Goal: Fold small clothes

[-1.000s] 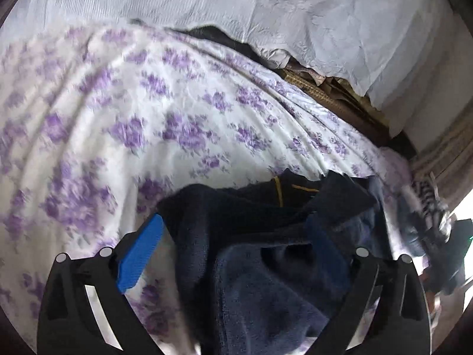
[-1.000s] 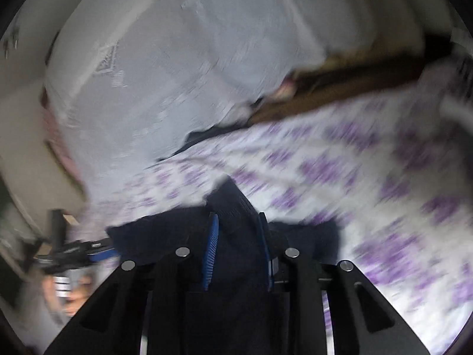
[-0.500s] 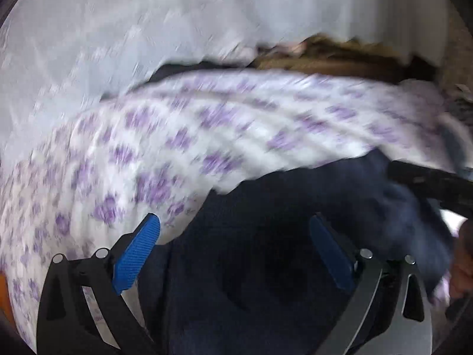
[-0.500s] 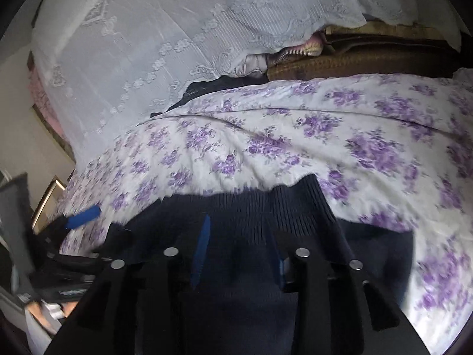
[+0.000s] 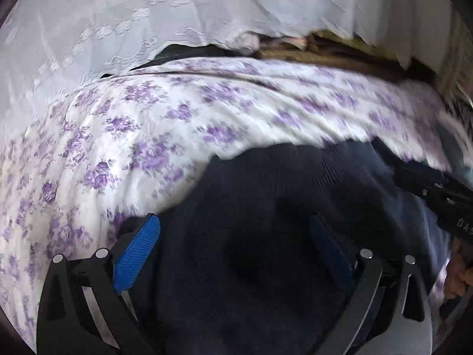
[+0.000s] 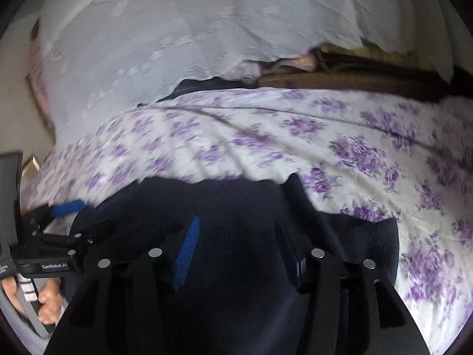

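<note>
The navy garment [image 5: 266, 222] lies on the floral bed sheet [image 5: 133, 136], its long axis running across between my tools. My right tool [image 6: 236, 251] is clamped on its edge; my left tool [image 5: 236, 245] straddles it, fingers apart, equally near.

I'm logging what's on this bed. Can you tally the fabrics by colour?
Navy garment: 1
Purple-flowered sheet: 1
White lace cloth: 1
Brown blanket: 1
Total: 4

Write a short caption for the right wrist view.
Right gripper pinching a dark navy knitted garment over a purple-flowered white bedsheet.
</note>
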Action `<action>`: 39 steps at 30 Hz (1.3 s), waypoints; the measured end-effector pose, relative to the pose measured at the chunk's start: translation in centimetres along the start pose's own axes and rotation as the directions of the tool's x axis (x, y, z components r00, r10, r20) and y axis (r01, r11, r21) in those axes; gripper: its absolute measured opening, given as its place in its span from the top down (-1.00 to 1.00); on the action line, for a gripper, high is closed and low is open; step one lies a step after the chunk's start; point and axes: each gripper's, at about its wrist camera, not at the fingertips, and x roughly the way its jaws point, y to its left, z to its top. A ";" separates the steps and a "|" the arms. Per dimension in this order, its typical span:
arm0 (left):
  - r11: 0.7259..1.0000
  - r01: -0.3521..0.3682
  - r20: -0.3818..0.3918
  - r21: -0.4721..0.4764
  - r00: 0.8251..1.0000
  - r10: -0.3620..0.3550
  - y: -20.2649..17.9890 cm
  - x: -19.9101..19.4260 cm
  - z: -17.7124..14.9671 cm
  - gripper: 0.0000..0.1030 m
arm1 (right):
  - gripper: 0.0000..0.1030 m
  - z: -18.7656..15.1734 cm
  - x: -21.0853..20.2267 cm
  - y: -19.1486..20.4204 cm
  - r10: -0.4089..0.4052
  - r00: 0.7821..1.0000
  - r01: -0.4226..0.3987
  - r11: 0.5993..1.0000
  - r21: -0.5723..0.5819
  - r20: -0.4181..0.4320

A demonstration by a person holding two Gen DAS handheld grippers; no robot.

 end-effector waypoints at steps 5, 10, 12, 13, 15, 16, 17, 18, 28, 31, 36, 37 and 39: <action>0.994 -0.093 0.019 0.057 0.996 0.092 -1.6 0.5 -2.0 -0.92 | -0.21 -1.8 1.3 0.8 -0.049 0.998 0.046 0.997 -0.057 -0.046; 0.997 -0.077 0.040 -0.007 0.996 0.077 -0.8 -2.4 -3.8 -0.91 | -0.20 -3.3 -2.4 -0.1 -0.023 1.000 0.023 0.999 0.035 0.004; 0.996 -0.093 0.054 -0.017 0.994 0.094 -0.5 -3.5 -4.5 -0.91 | -0.20 -4.1 -3.9 -0.2 -0.024 1.000 0.023 0.999 0.047 0.020; 0.995 -0.096 0.054 -0.024 0.994 0.097 -0.2 -4.2 -5.0 -0.91 | -0.20 -4.5 -4.4 -0.3 -0.023 0.999 0.022 0.998 0.051 0.024; 0.996 -0.085 0.029 -0.035 0.996 0.086 0.3 -4.6 -5.9 -0.91 | -0.21 -5.8 -5.2 -0.4 -0.029 1.000 0.028 0.998 0.052 0.011; 0.996 -0.075 0.000 -0.043 0.997 0.075 0.6 -4.6 -6.7 -0.92 | -0.21 -6.5 -5.2 -0.4 -0.039 0.999 0.040 0.998 0.043 -0.011; 0.997 -0.071 -0.025 -0.044 0.997 0.069 0.7 -4.4 -7.3 -0.92 | -0.26 -7.0 -5.0 -0.3 -0.049 0.998 0.050 0.998 0.029 -0.031; 0.997 -0.071 -0.061 -0.036 0.996 0.069 0.6 -4.0 -8.0 -0.92 | -0.30 -7.5 -4.7 0.1 -0.061 0.997 0.061 0.998 -0.001 -0.052; 0.996 -0.050 0.031 -0.068 0.998 0.052 -1.4 -6.6 -6.5 -0.92 | -0.34 -6.6 -6.9 4.2 -0.032 0.998 0.035 0.997 -0.064 0.053; 0.989 -0.146 0.007 0.026 0.989 0.145 -3.9 -4.8 -6.8 -0.92 | -0.36 -7.6 -4.7 5.7 -0.087 0.996 0.082 0.985 -0.154 -0.026; 0.989 -0.138 -0.005 0.044 0.990 0.138 -3.9 -3.8 -7.7 -0.92 | -0.44 -7.5 -4.1 4.3 -0.030 0.998 0.025 0.995 -0.101 -0.053; 0.989 -0.141 0.010 0.036 0.990 0.140 -3.8 -4.1 -7.8 -0.92 | -0.44 -7.5 -4.7 4.4 -0.040 0.999 0.037 0.994 -0.100 -0.026; 0.988 -0.148 0.045 0.032 0.988 0.146 -3.6 -5.1 -7.7 -0.92 | -0.44 -6.8 -6.2 4.2 -0.043 0.998 0.047 0.994 -0.095 0.044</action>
